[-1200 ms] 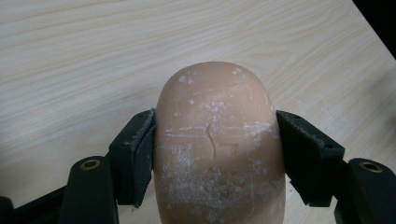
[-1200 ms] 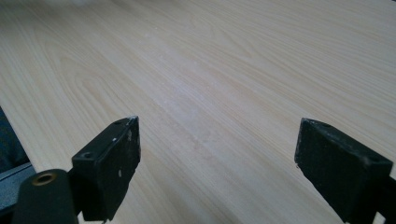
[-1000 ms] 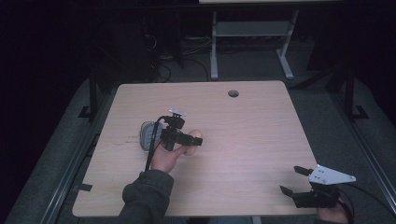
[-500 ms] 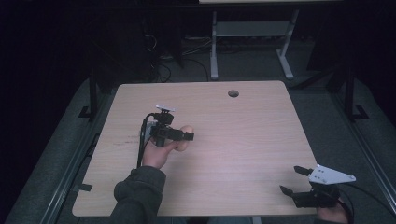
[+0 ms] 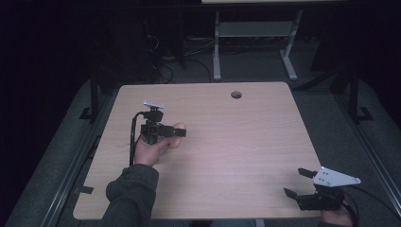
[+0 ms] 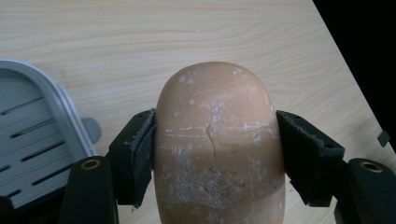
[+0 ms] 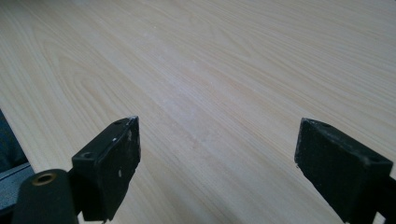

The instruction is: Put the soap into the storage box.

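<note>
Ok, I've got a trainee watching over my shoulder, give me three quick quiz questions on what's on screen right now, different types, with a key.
1. True or false: the left gripper is shut on the tan soap bar.
2. Multiple choice: in the left gripper view, the grey slotted tray lies (A) under the soap bar, (B) beside it, at that view's left edge, (C) on top of it.
3. Fill in: the right gripper has its jaws ____ over the bare wooden table.

Key
1. True: both pads press the bar's sides.
2. B: the tray sits on the table apart from the bar.
3. Open: nothing sits between them.
</note>
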The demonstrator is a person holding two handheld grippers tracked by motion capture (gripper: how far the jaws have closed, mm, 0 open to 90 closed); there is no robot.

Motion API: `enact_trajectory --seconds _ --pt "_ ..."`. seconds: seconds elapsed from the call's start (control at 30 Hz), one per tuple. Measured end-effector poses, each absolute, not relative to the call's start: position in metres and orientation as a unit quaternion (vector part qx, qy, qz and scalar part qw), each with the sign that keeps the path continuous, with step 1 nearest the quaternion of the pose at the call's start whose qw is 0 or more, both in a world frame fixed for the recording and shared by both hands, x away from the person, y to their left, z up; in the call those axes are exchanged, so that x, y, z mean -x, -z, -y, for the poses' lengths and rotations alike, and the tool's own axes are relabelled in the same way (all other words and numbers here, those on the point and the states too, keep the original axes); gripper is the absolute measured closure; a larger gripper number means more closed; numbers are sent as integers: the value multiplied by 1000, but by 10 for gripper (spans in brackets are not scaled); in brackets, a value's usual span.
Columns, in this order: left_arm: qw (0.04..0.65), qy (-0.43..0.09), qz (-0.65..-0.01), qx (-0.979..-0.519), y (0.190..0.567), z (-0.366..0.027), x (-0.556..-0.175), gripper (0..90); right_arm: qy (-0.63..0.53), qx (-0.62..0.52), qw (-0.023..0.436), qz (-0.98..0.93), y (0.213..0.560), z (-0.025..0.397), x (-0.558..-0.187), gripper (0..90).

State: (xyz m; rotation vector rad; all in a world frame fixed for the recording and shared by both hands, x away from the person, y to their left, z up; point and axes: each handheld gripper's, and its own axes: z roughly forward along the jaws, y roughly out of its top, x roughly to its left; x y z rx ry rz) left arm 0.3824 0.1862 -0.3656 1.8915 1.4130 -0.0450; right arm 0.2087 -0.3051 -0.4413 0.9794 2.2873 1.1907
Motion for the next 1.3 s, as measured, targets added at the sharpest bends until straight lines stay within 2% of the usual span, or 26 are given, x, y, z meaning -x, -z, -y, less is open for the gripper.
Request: enact_trajectory --seconds 1.3 --pt "367 -1 -604 -708 371 -240 -403 323 -423 -350 188 -814 442 306 -209 138"
